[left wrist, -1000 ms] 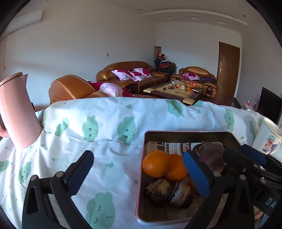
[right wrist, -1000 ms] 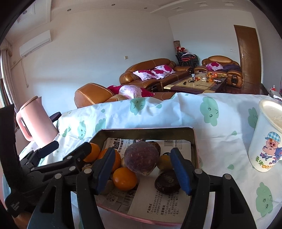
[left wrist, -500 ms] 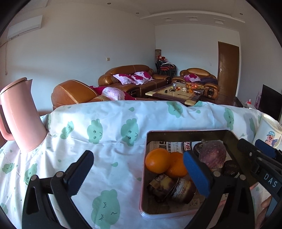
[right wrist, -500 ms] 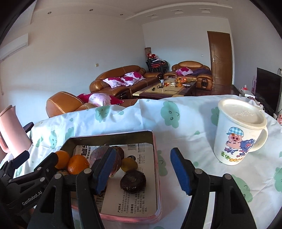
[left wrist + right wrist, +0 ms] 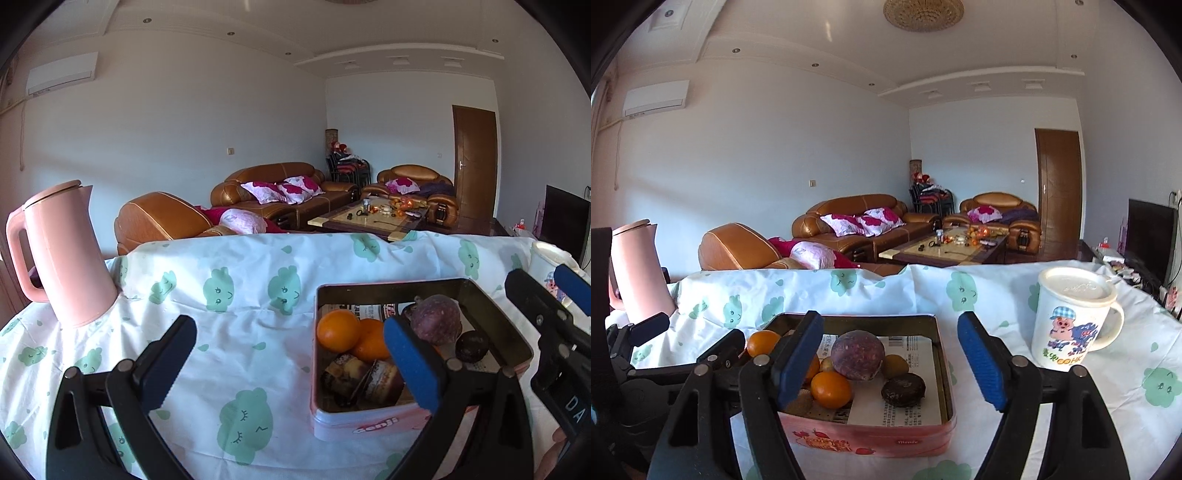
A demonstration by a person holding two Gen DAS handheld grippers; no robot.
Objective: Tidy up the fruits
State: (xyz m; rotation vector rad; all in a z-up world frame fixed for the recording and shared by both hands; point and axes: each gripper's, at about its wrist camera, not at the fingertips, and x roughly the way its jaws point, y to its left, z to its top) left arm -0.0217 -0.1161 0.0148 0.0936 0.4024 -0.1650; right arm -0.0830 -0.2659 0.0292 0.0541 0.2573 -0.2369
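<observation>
Both grippers (image 5: pixel 291 360) (image 5: pixel 890 354) level, fingers apart.

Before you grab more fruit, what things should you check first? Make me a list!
1. Left gripper open and holding nothing: ok.
2. Right gripper open and holding nothing: ok.
3. Fruit inside the pink tin, not on the cloth: ok; the oranges and the big purple fruit sit in it.
4. Purple fruit steady: cannot tell; it rests on top of the others.
5. Mug out of the way: ok, it stands upright to the right of the tin, apart from it.
6. Pink kettle out of the way: ok, far left on the cloth.
</observation>
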